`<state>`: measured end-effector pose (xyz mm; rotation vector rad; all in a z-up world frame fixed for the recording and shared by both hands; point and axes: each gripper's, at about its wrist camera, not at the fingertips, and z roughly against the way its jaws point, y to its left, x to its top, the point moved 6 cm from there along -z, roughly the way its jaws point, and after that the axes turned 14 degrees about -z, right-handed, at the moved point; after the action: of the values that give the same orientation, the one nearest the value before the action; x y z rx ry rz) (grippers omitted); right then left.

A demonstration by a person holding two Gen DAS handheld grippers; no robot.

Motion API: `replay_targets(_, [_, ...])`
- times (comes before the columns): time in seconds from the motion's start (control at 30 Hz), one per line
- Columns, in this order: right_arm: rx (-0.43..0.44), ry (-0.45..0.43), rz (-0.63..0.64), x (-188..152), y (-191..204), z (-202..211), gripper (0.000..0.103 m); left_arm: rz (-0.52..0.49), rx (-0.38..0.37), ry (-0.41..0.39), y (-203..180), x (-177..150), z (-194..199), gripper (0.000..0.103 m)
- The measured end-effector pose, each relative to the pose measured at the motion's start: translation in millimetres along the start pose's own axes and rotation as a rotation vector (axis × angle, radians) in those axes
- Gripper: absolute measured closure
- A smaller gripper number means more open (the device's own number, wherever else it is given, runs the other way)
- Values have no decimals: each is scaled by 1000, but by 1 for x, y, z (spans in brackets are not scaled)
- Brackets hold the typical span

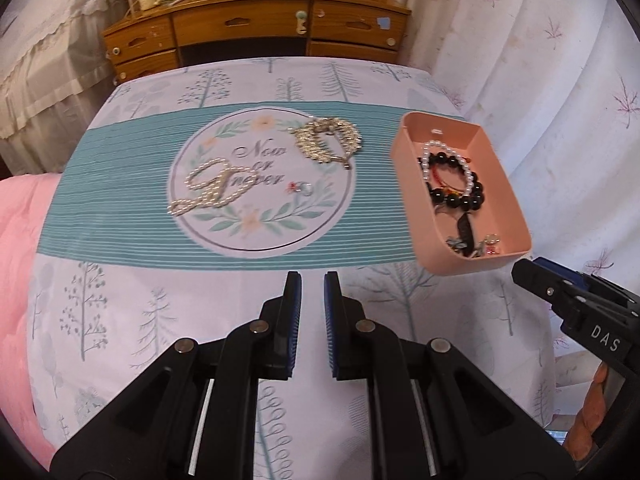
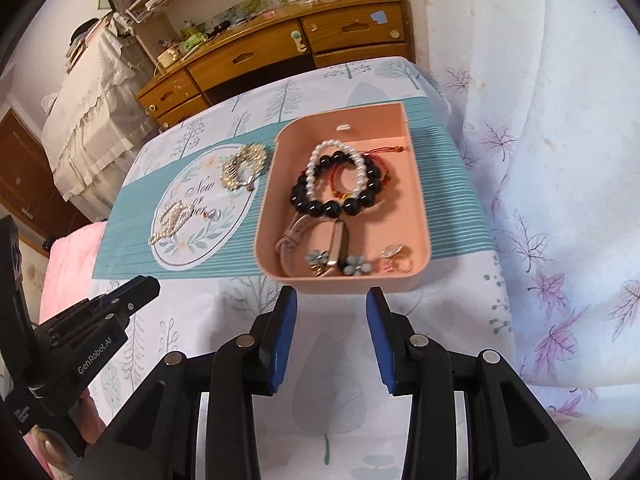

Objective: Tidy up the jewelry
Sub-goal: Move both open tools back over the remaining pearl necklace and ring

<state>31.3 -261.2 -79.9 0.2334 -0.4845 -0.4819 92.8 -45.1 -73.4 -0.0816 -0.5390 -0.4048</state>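
A pink tray (image 1: 408,148) (image 2: 418,208) sits on the tablecloth at the right. It holds a black bead bracelet (image 2: 340,204), a white pearl bracelet (image 2: 334,148), a red cord bracelet (image 2: 384,150), a pink watch (image 2: 296,236), flower earrings (image 2: 354,264) and a ring (image 2: 390,252). On the cloth lie a pearl necklace (image 1: 208,190) (image 2: 168,216), a gold necklace (image 1: 328,138) (image 2: 242,166) and a small ring (image 1: 302,188) (image 2: 214,214). My left gripper (image 1: 312,280) is open and empty, near the table's front. My right gripper (image 2: 332,296) is open and empty, just before the tray.
The tablecloth (image 1: 120,208) has a teal band and a round "Now or never" print. A wooden desk (image 1: 256,28) with drawers stands behind the table. A floral curtain (image 2: 560,160) hangs at the right. A pink cloth (image 1: 16,240) lies at the left.
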Motion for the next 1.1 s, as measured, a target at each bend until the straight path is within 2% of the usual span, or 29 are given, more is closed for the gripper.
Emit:
replay_targets(0.57, [-38,22,114,-14,58,-21,67,69,49,-12,40,-16,7,94])
replay_targets(0.83, [-48,30,172,-5,83,-31,67,82,81,8,62,-21,1,94])
replay_targets(1.1, [-56,92,226,14,117,-57,67,112,131,37,109,-19,-8,94])
